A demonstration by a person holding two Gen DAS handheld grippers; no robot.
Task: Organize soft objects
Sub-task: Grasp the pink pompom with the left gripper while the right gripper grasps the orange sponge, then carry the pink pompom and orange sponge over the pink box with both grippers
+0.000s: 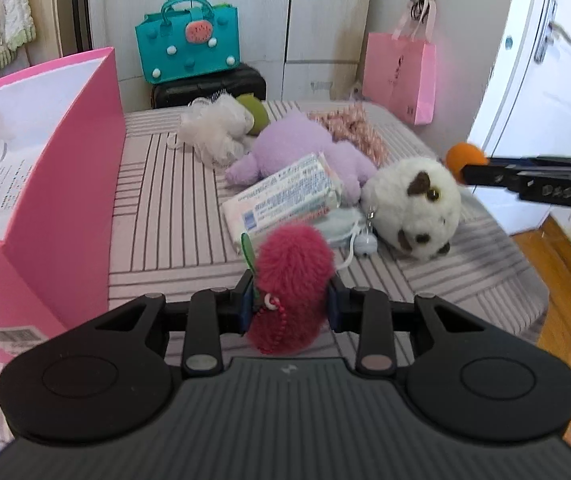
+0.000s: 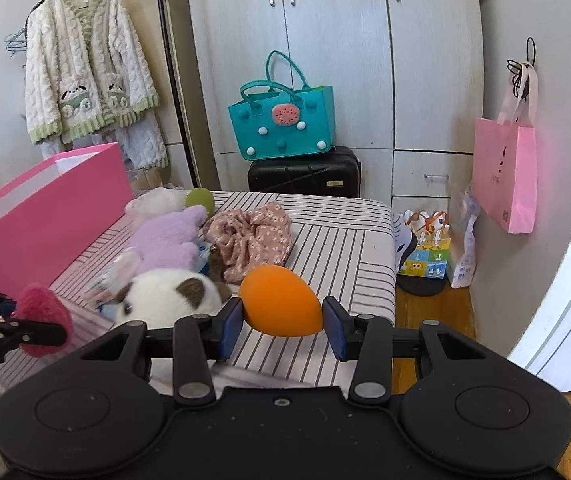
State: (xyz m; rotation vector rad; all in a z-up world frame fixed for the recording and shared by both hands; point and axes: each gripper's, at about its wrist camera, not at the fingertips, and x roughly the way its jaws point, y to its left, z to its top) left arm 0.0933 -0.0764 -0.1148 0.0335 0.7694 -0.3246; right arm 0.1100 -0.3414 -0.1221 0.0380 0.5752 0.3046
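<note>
Now left gripper [image 1: 290,294] clamped on fuzzy magenta pompom charm [image 1: 291,276], above striped bed [image 1: 165,216]. Right gripper [image 2: 282,322] clamped on orange egg-shaped sponge [image 2: 281,300], above bed, beside white-brown plush [image 2: 165,296]. Open pink box [image 1: 65,152] at left.

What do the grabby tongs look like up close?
Both are black plastic. The left tongs and right tongs each have two round knobs on a ribbed black body, silver rivets on their arms, and flat blue pads on the fingertips.
</note>
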